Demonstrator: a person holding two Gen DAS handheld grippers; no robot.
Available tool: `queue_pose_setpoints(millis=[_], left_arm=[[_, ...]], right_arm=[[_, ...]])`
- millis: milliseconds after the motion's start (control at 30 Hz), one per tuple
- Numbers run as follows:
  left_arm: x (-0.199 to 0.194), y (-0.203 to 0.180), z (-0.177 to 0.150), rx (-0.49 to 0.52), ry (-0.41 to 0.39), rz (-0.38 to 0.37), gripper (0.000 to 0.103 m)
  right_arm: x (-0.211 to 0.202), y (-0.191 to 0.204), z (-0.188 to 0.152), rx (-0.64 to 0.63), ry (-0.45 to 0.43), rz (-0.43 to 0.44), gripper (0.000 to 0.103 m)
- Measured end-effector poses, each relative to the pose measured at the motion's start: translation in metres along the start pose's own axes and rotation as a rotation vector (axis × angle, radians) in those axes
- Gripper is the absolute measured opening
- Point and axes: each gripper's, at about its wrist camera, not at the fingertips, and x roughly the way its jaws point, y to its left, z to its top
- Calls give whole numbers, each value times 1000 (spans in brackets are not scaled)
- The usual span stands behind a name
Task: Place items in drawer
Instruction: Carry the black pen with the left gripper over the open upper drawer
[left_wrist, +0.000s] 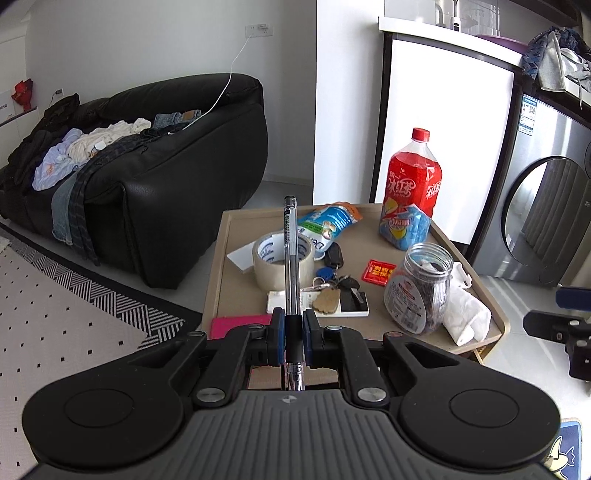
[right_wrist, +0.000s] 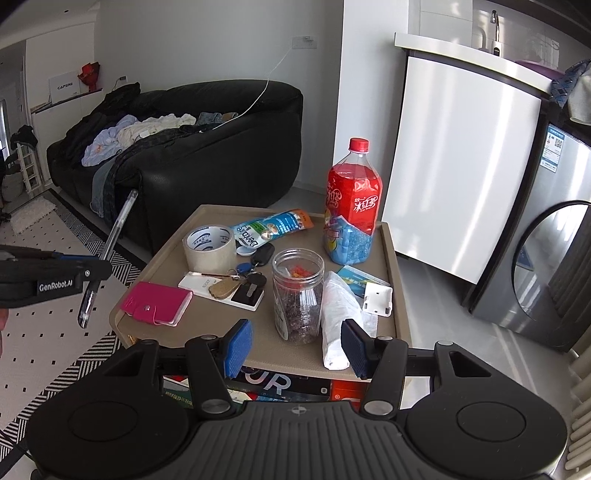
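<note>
The table (right_wrist: 391, 280) is standing crowded with clutter, and below its near edge an open drawer (right_wrist: 280, 386) is showing, lying straight under the right gripper (right_wrist: 293, 347), whose jaws are gaping wide and holding nothing. The left gripper (left_wrist: 293, 338) is hanging off the table's left corner, pinching a pen (left_wrist: 290, 258) near its lower end. The pen's long axis is running straight out along the fingers, its far end pointing up and away toward the sofa, so I judge the drawer is lying down and to the right of it.

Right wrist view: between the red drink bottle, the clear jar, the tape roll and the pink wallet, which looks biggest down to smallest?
1. Red drink bottle
2. Clear jar
3. Tape roll and pink wallet look alike; unsure.
</note>
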Motion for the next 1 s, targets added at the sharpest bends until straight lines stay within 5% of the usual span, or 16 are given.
queue_pose_setpoints(millis=[600,1000], left_arm=[[34,-25,-86,42,205,-95,11],[71,-44,-115,41,325,-166,11]], right_arm=[[-8,-17,-18,27,28,-44,57],[-12,-14,-22,17,27,-51,57]])
